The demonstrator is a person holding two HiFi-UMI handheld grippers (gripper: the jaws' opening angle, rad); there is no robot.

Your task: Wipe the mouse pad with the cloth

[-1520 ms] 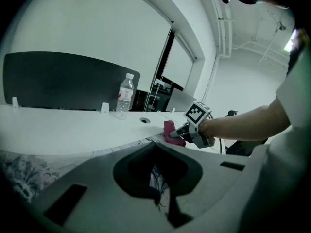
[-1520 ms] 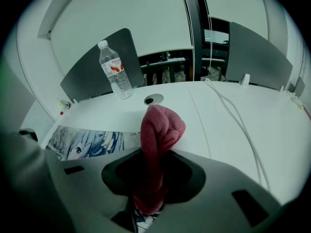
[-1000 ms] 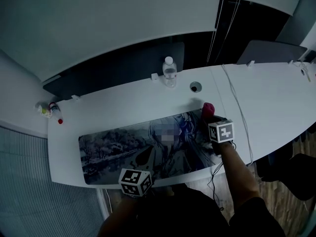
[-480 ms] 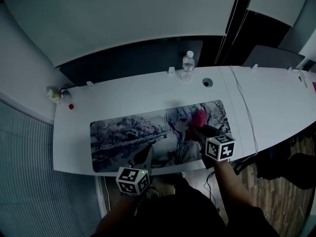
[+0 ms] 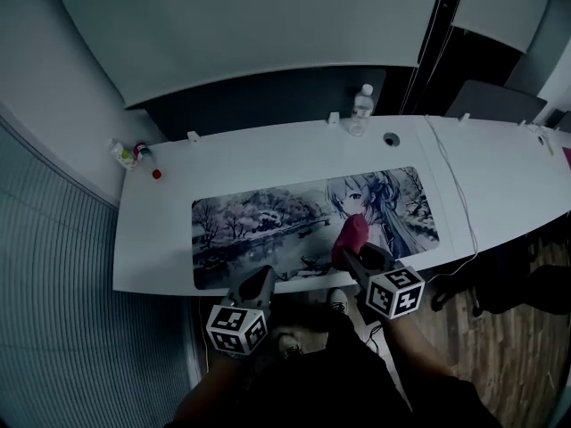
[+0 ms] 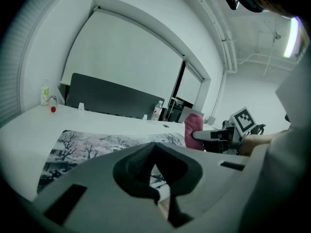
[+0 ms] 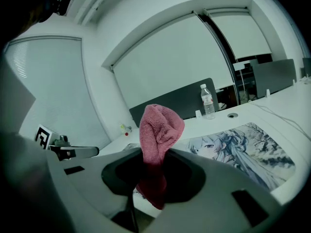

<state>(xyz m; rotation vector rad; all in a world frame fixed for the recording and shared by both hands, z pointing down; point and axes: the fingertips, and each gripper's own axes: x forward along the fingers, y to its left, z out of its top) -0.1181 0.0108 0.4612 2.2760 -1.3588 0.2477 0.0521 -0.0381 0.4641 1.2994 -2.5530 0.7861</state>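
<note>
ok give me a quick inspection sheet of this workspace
surface: white desk, no spills seen
job's things: printed mouse pad lying flat; pink cloth at its near part
clutter: water bottle at the back; small bottles and a red cap far left
grippers: right gripper shut on the cloth; left gripper shut, empty, by the desk's near edge
cables: white cable crossing the desk right of the pad
surroundings: dark divider panel behind the desk; wood floor

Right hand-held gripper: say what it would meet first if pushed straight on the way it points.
The right hand-held gripper carries the cloth in front, so the cloth would probably drag over the mouse pad first. Beyond lie bare desk, then the dark panel. Its height above the pad is unclear.
</note>
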